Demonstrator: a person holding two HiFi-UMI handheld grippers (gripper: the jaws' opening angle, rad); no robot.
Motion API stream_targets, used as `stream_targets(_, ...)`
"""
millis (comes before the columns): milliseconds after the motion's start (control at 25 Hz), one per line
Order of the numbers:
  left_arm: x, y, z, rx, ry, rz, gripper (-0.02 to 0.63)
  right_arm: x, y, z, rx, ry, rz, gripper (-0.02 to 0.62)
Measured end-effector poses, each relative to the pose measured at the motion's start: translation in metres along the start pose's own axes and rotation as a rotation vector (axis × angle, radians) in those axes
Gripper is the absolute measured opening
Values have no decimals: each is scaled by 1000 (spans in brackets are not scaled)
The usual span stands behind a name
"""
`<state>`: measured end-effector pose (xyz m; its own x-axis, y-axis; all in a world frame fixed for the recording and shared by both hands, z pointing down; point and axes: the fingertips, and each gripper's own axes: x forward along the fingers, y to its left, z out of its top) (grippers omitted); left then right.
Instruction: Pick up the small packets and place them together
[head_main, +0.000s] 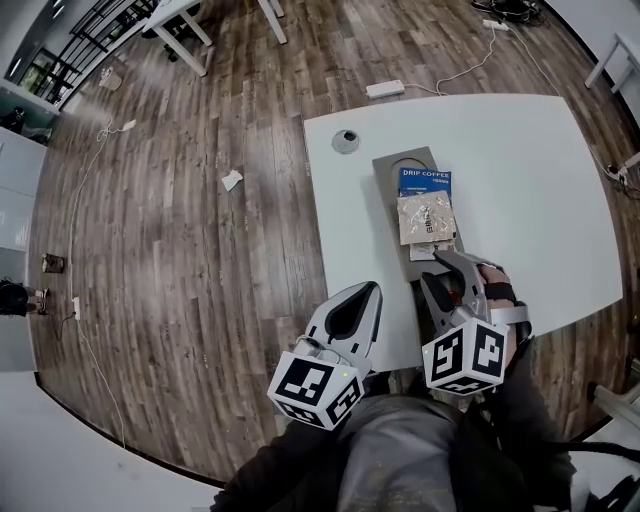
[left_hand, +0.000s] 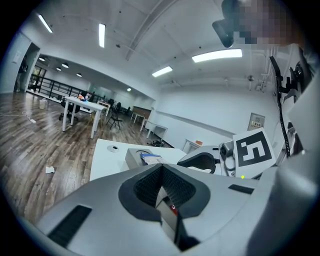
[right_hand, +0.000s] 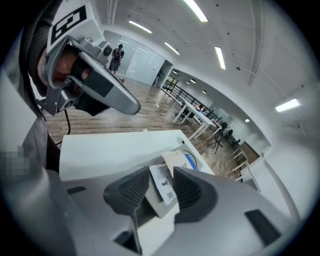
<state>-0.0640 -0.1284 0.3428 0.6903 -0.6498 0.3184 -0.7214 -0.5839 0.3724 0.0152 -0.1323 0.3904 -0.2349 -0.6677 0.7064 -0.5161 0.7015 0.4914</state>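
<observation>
Nearest are the two marker cubes (head_main: 315, 388) over the person's lap. Just ahead of them the left gripper (head_main: 370, 290) hangs at the near left corner of the white bench (head_main: 540, 180), its jaws pressed together with nothing between them. To its right, a hand (head_main: 497, 290) holds the right gripper (head_main: 447, 272) tilted down over the near end of a grey tray (head_main: 393, 165). Its jaws are spread, and a small white packet (right_hand: 164, 187) lies between them with neither pad pinching it. This white packet rests on the tray's near end. Touching it on the far side is a crinkled beige packet (head_main: 427, 217), which overlaps a blue packet (head_main: 425, 183) printed with the words DRIP COFFEE, so the three form one row along the tray. Farther left, a round cap (head_main: 345, 141) sits in the bench top. Beyond the bench, on the wooden floor (head_main: 180, 250), lie a paper scrap (head_main: 232, 180) to the left and a white power strip (head_main: 385, 89) at the far edge.
</observation>
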Motion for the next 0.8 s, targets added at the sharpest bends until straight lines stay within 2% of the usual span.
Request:
stream_targets(240, -20, -46, -8, 34, -23, -9, 3, -41, 17, -23, 5, -5, -18, 137)
stream_targets(480, -35, -103, -26, 53, -56, -51, 3, -86, 44, -65, 15, 33, -20, 137)
stream_targets(640, -47, -130, -48, 39, -36, -77, 3, -103, 70, -85, 39, 57, 19, 137)
stream_targets(800, -54, -124, -46, 40, -41, -59, 3, -97, 91, -81, 61, 49, 92, 137)
